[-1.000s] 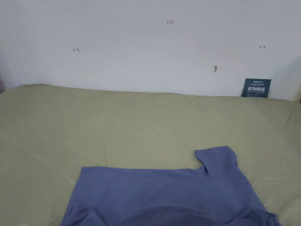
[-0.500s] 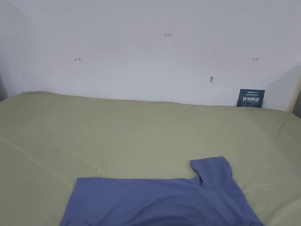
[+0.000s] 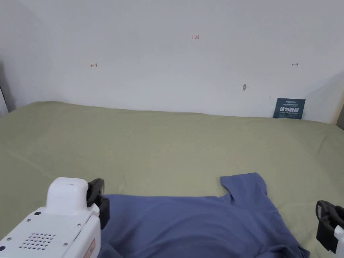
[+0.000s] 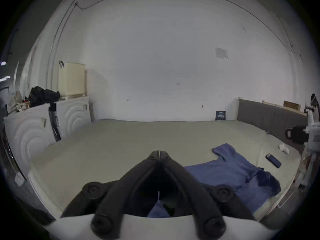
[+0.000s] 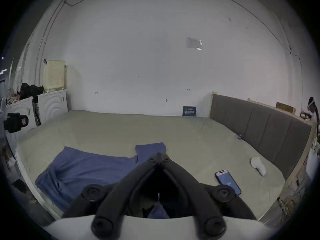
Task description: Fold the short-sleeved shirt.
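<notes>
A blue short-sleeved shirt [image 3: 195, 221] lies spread on the green bed sheet [image 3: 151, 147], with one sleeve [image 3: 243, 186] pointing toward the wall. In the head view the left gripper's white housing [image 3: 63, 225] rises at the lower left, over the shirt's left edge. The right gripper's black part [image 3: 327, 228] sits at the lower right, just off the shirt. My left gripper [image 4: 159, 154] has its jaws pressed together with nothing between the tips, and the shirt [image 4: 225, 169] lies to its right. My right gripper [image 5: 158, 155] is shut too, above the shirt [image 5: 90, 167] near the sleeve.
A phone [image 5: 228, 181] and a small white thing [image 5: 258, 165] lie on the sheet right of the shirt. A grey padded headboard [image 5: 259, 127] bounds the right side, white cabinets [image 4: 34, 131] the left. A dark card [image 3: 289, 109] leans on the far wall.
Both grippers have come up into the bottom of the head view, left and right. The head camera has shifted a little. The shirt lies as before.
</notes>
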### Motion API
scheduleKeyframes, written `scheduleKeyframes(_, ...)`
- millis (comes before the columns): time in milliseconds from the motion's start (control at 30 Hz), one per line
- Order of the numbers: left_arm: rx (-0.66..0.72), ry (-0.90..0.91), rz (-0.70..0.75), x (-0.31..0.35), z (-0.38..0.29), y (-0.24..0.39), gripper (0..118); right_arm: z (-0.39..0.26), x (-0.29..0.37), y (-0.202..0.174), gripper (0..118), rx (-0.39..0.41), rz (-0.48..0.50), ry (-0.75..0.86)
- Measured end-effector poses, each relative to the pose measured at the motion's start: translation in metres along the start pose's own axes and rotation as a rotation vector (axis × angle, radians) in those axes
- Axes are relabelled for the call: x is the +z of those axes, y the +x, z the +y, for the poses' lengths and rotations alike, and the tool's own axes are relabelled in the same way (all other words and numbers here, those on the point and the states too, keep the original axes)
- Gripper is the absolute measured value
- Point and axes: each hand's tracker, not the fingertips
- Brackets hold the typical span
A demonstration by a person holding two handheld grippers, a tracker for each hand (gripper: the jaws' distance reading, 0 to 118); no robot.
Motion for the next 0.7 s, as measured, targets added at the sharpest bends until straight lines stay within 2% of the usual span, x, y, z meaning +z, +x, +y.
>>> scheduleKeyframes(133, -0.027, -0.024, 0.005, -0.017, -0.008, -0.013, 0, 0.001, -0.007, -0.006, 0, -0.001, 0.016, -0.017)
scheduleKeyframes(167, -0.024, -0.032, -0.003, -0.025, -0.011, -0.023, 4, 0.002, -0.010, -0.006, 0, -0.003, 0.016, -0.024)
scheduleKeyframes(200, -0.029, -0.063, -0.020, -0.038, -0.010, -0.032, 16, 0.000, -0.015, -0.005, 0, -0.004, 0.014, -0.032)
scheduleKeyframes(267, -0.031, -0.122, -0.002, -0.073, -0.008, -0.046, 81, 0.003, -0.022, -0.004, 0, -0.004, 0.020, -0.036)
scheduleKeyframes(300, -0.031, -0.186, 0.003, -0.091, -0.002, -0.050, 107, 0.005, -0.025, -0.004, 0, -0.002, 0.024, -0.038)
scheduleKeyframes(333, -0.024, -0.256, -0.007, -0.113, -0.001, -0.058, 112, 0.002, -0.031, -0.002, 0, 0.005, 0.027, -0.044)
scheduleKeyframes(433, 0.009, -0.469, -0.069, -0.192, -0.005, -0.086, 112, 0.004, -0.044, 0.001, 0, 0.008, 0.043, -0.061)
scheduleKeyframes(600, 0.035, -0.853, -0.002, -0.309, -0.041, -0.103, 111, -0.002, -0.072, 0.012, 0, -0.012, 0.041, -0.111)
scheduleKeyframes(700, 0.054, -0.884, 0.058, -0.338, -0.073, -0.104, 110, -0.002, -0.095, 0.022, 0, -0.015, 0.043, -0.145)
